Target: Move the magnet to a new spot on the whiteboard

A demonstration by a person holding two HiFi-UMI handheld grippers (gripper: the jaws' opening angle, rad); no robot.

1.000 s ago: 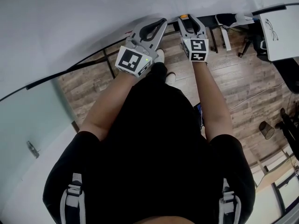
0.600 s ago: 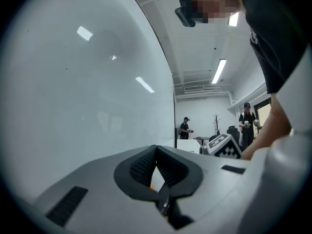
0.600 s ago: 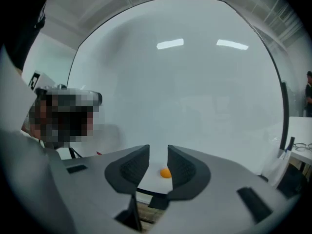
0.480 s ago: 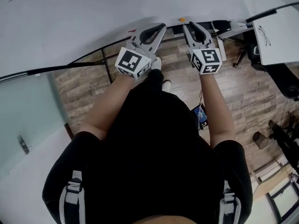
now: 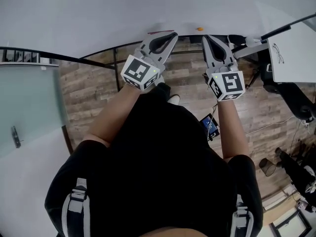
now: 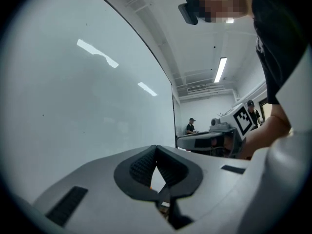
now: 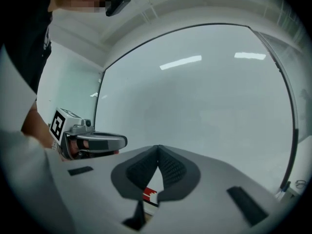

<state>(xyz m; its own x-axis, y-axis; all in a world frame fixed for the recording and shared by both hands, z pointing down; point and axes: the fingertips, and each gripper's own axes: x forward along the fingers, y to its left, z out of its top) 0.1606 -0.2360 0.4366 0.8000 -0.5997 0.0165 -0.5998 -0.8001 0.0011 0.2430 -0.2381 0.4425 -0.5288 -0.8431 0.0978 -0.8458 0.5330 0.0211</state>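
Observation:
The small orange magnet [image 5: 199, 29] sticks to the whiteboard [image 5: 98, 14] near its lower edge, with nothing touching it. My right gripper [image 5: 210, 37] sits just below and right of the magnet. Its jaws have just been closing and now meet with nothing between them, as the right gripper view [image 7: 158, 147] also shows. My left gripper [image 5: 170, 35] points at the board's lower edge left of the magnet, shut and empty, pads together [image 6: 156, 147]. The whiteboard [image 6: 73, 106] fills both gripper views [image 7: 204, 96]. Each gripper shows in the other's view, the left gripper [image 7: 122, 141] and the right gripper [image 6: 183, 141].
A short red mark [image 5: 158, 32] is on the board by the left gripper. The board's dark stand [image 5: 116, 63] rises from the wooden floor [image 5: 89, 93]. A glass panel [image 5: 29, 112] is at left and a white table with a sketch [image 5: 291, 43] at right.
The right gripper was open around the orange magnet; now it has drawn back below it, shut and empty, and the magnet stays on the board. Both grippers sit lower in the head view.

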